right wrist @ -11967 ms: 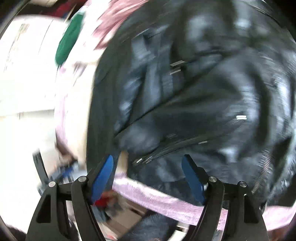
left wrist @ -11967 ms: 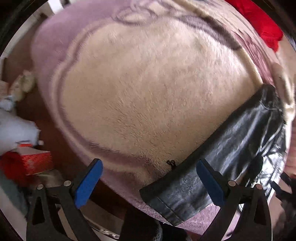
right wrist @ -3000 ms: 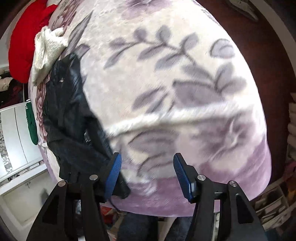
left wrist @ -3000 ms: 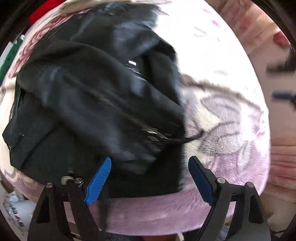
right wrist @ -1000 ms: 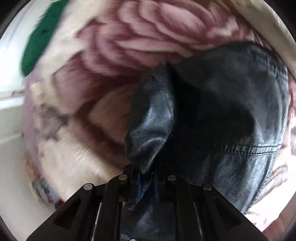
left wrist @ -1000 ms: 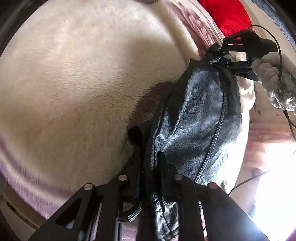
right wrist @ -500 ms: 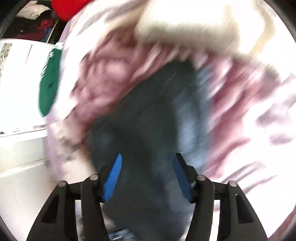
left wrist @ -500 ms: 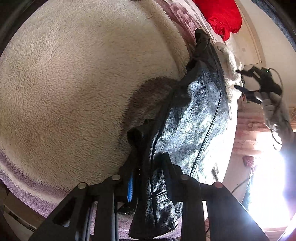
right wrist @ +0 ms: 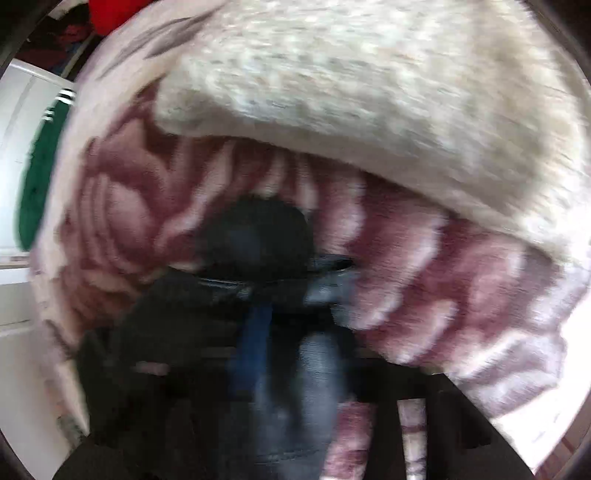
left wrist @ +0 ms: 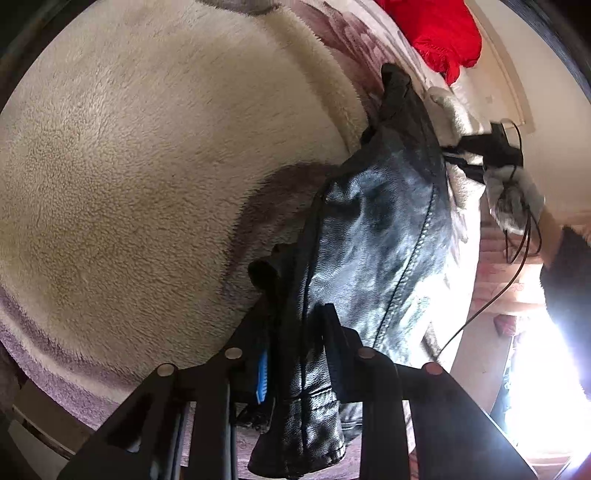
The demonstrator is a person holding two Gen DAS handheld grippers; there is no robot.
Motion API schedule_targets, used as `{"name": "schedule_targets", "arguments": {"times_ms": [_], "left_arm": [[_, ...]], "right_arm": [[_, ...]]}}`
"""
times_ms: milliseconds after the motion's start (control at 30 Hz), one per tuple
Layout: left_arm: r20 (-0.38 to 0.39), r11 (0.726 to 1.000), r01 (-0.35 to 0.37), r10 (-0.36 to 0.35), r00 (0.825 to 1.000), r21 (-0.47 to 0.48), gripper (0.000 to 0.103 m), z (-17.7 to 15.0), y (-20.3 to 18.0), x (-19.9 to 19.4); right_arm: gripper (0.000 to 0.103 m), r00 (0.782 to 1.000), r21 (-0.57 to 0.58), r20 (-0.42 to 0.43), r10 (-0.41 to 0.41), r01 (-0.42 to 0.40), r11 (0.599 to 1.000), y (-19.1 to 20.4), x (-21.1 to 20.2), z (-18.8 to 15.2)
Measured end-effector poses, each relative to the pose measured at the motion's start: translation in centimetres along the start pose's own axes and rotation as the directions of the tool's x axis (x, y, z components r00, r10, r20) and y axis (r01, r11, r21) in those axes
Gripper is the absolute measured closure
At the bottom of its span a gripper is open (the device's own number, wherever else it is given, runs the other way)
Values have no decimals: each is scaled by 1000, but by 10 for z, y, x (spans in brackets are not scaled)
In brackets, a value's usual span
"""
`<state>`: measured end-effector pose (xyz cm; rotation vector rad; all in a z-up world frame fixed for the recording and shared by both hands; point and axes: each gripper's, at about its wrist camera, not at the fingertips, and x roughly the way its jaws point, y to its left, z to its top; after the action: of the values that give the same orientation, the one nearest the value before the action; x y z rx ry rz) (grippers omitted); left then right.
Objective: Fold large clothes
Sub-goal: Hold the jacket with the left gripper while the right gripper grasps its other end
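A black leather jacket [left wrist: 384, 236] lies on a cream and mauve fleece blanket [left wrist: 140, 177]. My left gripper [left wrist: 295, 332] is shut on a fold of the jacket's near edge, and leather hangs down between the fingers. In the blurred right wrist view my right gripper [right wrist: 288, 332] is shut on dark leather of the jacket [right wrist: 258, 240], low against the rose-patterned blanket [right wrist: 424, 277]. From the left wrist view, the right gripper [left wrist: 480, 151] shows at the jacket's far end.
A red garment [left wrist: 439, 33] lies at the far edge of the bed. A cream knitted garment [right wrist: 369, 92] lies just beyond the jacket. A green item [right wrist: 37, 177] and white furniture [right wrist: 14, 122] are at the left. Cables [left wrist: 517, 251] hang from the right gripper.
Half a second ago the right gripper was open over the jacket; it has dropped and shut on the leather. The left gripper has kept its grip and barely moved.
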<state>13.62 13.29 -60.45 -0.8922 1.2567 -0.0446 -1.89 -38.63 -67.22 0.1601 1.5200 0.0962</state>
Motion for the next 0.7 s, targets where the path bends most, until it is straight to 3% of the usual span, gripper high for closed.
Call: {"name": "schedule_targets", "arguments": {"times_ms": [67, 167, 233, 267, 300, 333, 433, 467, 533, 567, 600, 700], "left_arm": [[4, 1000, 11, -11, 1000, 3, 83, -1, 0, 1], [14, 1000, 14, -14, 1000, 0, 83, 0, 1, 4], [22, 1000, 15, -15, 1000, -5, 83, 2, 1, 7], [24, 1000, 12, -12, 1000, -7, 83, 3, 2, 8], [26, 1000, 12, -11, 1000, -8, 83, 4, 3, 8], [26, 1000, 16, -16, 1000, -13, 83, 4, 4, 8], [32, 999, 27, -26, 999, -18, 83, 3, 5, 8], [35, 999, 30, -29, 999, -20, 83, 3, 6, 7], [39, 999, 39, -38, 999, -29, 83, 2, 8, 6], [40, 999, 39, -38, 998, -30, 83, 1, 11, 5], [42, 999, 39, -38, 998, -34, 83, 0, 13, 4], [53, 998, 43, -41, 998, -42, 83, -3, 15, 0]], "right_arm": [[90, 999, 29, 34, 9, -10, 1000, -17, -15, -6], [90, 999, 60, -7, 42, -41, 997, -38, -19, -5], [90, 1000, 52, 1, 20, -20, 998, -46, -28, -3], [103, 999, 43, 24, -40, 39, 998, -50, -34, -2], [103, 997, 18, 38, -64, 63, 998, -52, -37, 1], [103, 998, 6, 36, -52, 52, 999, -49, -39, 1], [102, 994, -31, -22, 105, -106, 994, -43, -39, 11], [97, 990, -75, -35, 133, -136, 988, -33, -39, 13], [51, 989, -176, -59, 139, -148, 973, -13, -33, 18], [17, 984, -203, -98, 151, -168, 965, -4, -23, 22], [10, 981, -210, -133, 139, -165, 964, 0, -12, 25], [10, 976, -191, -216, 37, -79, 978, 8, 25, 33]]}}
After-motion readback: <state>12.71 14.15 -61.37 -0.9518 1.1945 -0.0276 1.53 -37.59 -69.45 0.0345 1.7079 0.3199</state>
